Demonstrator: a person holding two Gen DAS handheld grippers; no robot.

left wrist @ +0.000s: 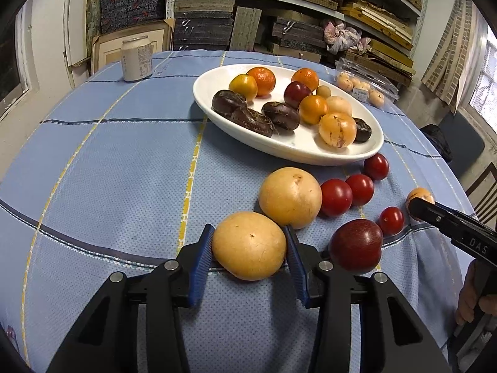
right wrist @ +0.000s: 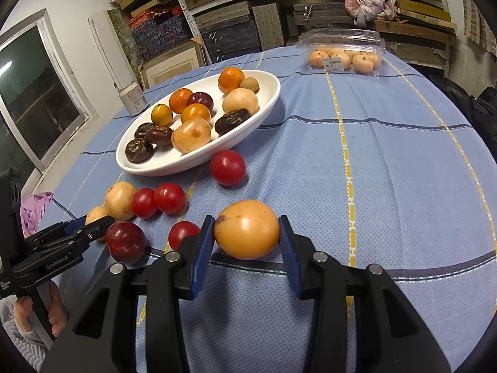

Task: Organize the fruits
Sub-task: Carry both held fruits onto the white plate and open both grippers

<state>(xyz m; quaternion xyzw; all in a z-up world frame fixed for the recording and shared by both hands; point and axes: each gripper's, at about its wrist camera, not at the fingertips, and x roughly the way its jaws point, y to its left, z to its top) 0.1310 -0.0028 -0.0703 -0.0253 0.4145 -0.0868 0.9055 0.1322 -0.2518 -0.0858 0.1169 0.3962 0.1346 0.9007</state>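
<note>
In the left wrist view we see the right hand-held gripper [left wrist: 417, 206] covering most of a small yellow fruit [left wrist: 420, 193], and the frame edge cuts its body off. The label [right wrist: 335, 63] on the clear box [right wrist: 341, 39] is too small to read. The can [right wrist: 133, 98] is perhaps printed, though blurred.

A yellow-orange fruit [right wrist: 247, 229] is framed between the blue pads [right wrist: 203, 242] of the right gripper [right wrist: 247, 233], both pads touching its sides. To its left, four red tomatoes [right wrist: 169, 198] and a dark red plum [right wrist: 126, 241] are scattered on the blue tablecloth [right wrist: 388, 186]. The left gripper [right wrist: 93, 227] is seen at a pale fruit [right wrist: 94, 214] beside the plum. A white oval dish [right wrist: 267, 99] of mixed fruit is set farther back.
</note>
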